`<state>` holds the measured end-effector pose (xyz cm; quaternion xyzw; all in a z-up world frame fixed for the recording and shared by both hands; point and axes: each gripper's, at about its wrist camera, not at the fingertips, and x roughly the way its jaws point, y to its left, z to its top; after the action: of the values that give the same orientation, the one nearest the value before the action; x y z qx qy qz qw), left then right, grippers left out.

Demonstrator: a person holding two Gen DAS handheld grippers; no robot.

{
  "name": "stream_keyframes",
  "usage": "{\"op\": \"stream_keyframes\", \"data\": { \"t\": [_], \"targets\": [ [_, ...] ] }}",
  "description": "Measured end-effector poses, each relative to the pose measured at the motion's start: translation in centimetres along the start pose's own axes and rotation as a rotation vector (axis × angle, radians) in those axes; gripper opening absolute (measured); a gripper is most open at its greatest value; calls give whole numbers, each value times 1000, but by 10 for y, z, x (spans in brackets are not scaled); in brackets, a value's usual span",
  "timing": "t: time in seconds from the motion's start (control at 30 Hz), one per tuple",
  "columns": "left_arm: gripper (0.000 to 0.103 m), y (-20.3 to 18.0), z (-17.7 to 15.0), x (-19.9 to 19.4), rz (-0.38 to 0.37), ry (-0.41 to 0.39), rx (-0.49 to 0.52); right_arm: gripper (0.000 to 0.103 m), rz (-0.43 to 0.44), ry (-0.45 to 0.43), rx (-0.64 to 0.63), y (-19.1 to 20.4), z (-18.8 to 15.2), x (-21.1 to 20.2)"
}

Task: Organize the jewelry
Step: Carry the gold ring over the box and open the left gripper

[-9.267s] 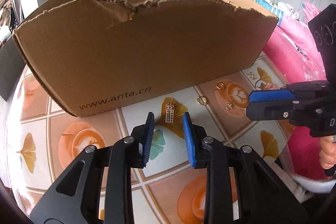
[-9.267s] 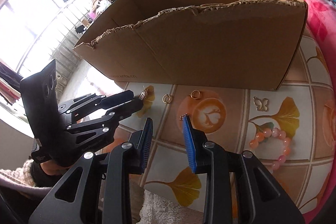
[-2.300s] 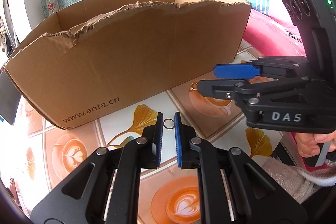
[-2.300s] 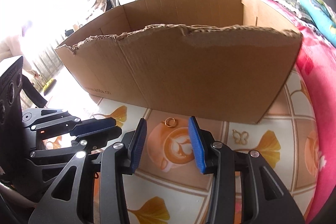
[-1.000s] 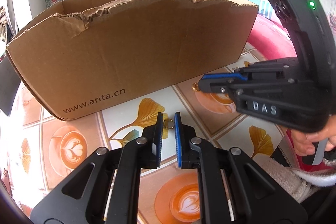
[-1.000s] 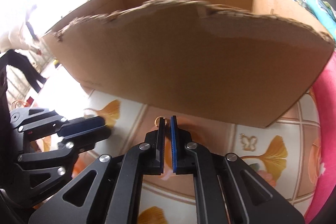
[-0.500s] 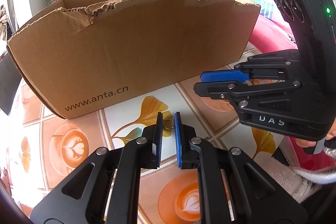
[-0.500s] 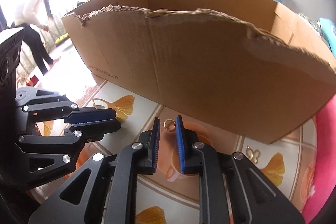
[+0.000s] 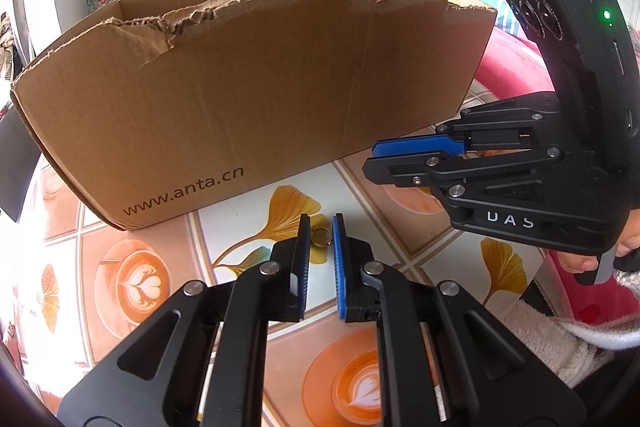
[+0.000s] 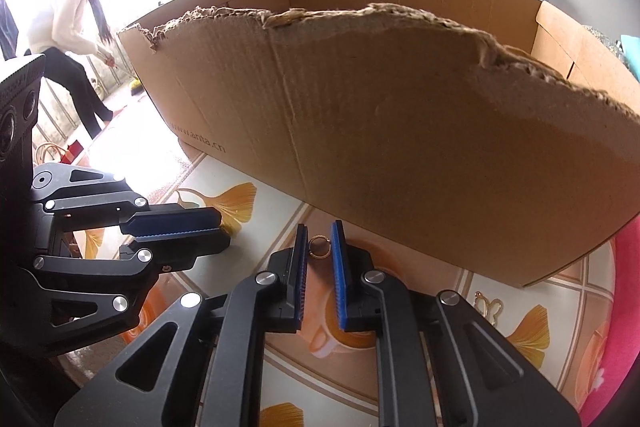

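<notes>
Gold ring [image 9: 321, 238] pinched at left claw [image 9: 321, 233] tips, above desk [image 9: 248, 227]. Second ring [image 10: 319, 247] between right claw [image 10: 319, 237] pads – jaws just closing, pinching it. Box [image 9: 256, 99] just behind. Butterfly charm [image 10: 487, 307] on desk, right.

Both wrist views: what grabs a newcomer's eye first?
The big cardboard box with its torn top edge fills the back of both views, standing on a tabletop printed with latte art and ginkgo leaves. In front of it, each gripper pinches a small gold ring at its tips: left gripper on one ring, right gripper on another ring. A butterfly charm lies loose below the box's right corner.
</notes>
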<state>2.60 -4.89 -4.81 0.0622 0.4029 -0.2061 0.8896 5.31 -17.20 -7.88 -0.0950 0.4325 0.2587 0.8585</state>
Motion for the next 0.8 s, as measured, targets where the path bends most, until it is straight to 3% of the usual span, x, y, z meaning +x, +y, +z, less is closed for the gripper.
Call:
{"op": "stream_keyframes", "data": {
  "t": [0.43, 0.8],
  "targets": [
    [10, 5, -1, -6, -1, -23, -5, 12, 38, -88, 110, -20, -11, -50],
    [10, -4, 32, -66, -30, -163, 91, 12, 53, -269, 120, -20, 19, -114]
  ]
}}
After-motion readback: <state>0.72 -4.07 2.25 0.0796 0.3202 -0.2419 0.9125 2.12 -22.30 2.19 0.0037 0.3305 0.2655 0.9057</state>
